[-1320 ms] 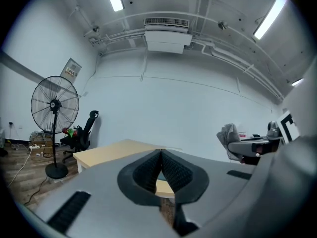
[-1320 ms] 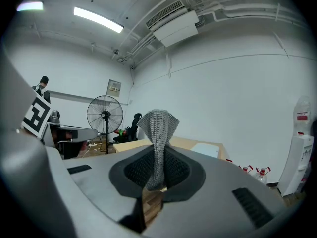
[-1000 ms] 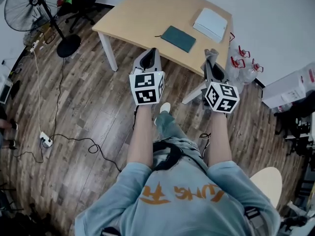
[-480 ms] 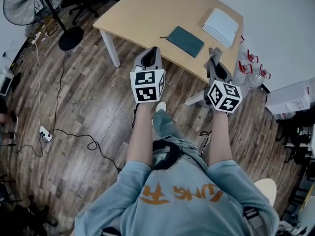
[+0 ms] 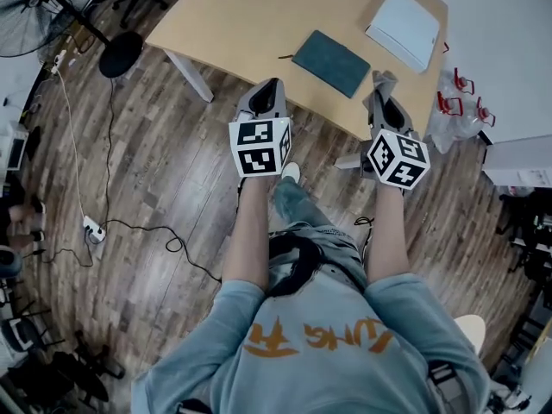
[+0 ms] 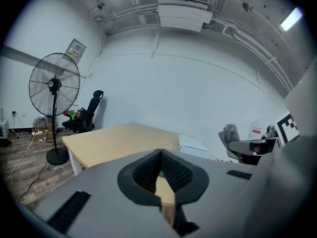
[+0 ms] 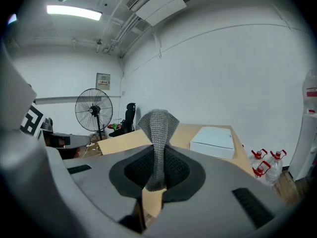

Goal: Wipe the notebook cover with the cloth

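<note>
A dark teal notebook (image 5: pixel 331 62) lies flat near the front edge of the light wooden table (image 5: pixel 241 20). My right gripper (image 5: pixel 385 95) hangs just short of the table's near right corner, shut on a grey knitted cloth (image 7: pixel 158 138) that sticks up between its jaws. The cloth (image 5: pixel 380 82) also shows in the head view. My left gripper (image 5: pixel 267 89) is held over the floor just before the table's front edge, left of the notebook, jaws shut with nothing in them (image 6: pixel 160 168).
A white box (image 5: pixel 404 27) sits on the table's far right part. A standing fan (image 5: pixel 52 3) and an office chair (image 6: pixel 89 114) are to the left, cables and a power strip (image 5: pixel 93 229) on the wooden floor. Water bottles (image 5: pixel 457 102) stand right of the table.
The table, notebook and box have come closer and lower in the head view. Both grippers now reach nearly to the table's front edge, still side by side.
</note>
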A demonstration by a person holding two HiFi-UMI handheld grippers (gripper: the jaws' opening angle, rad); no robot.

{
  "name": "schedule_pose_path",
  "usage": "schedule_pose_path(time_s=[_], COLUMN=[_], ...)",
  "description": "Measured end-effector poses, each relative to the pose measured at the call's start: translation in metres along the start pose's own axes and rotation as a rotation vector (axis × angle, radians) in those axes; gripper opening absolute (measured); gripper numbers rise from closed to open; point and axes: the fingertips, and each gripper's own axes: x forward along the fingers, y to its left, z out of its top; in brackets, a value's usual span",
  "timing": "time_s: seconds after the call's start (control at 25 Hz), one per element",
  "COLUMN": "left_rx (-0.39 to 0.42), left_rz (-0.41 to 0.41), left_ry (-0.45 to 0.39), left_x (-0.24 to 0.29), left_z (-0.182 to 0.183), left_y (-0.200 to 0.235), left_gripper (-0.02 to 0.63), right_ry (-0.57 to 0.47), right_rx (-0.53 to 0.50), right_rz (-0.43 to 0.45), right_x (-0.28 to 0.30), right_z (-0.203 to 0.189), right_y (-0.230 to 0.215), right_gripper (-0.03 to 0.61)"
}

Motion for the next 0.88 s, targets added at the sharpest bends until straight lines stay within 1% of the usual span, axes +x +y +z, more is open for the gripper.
schedule_pose_path(time_s=[0.12,0.36,0.52,0.64,0.72,0.88], left_rx=[0.013,0.041,0.065,0.078,0.078,0.049], left_rz=[-0.005,-0.021,-0.03,-0.023,-0.015,0.012], left_ry=[0.013,0.027,0.043,0.045,0.055,0.068], left_x=[0.033,0.106,0.144,0.163,0.17,0.175], left_z=[0.008,0.03,0.042,0.049,0.046,0.036], left_y=[0.002,-0.001,0.0,0.002,0.004,0.013], left_gripper=[0.017,0.017,0.017,0.017,0.017,0.017], right_ry=[0.004,-0.02,-0.024,-0.032,-0.027,-0.006], right_rx=[0.014,0.033,0.058,0.065,0.065,0.059], right_rz=[-0.013,-0.021,-0.021,-0.008,0.007,0.053], right_x=[0.03,0.09,0.127,0.149,0.159,0.181], right_z=[0.006,0.035,0.046,0.051,0.049,0.046], right_y=[-0.016,-0.054,-0.071,-0.077,-0.078,-0.071], right_gripper=[0.028,0.028,0.028,0.028,0.028,0.028])
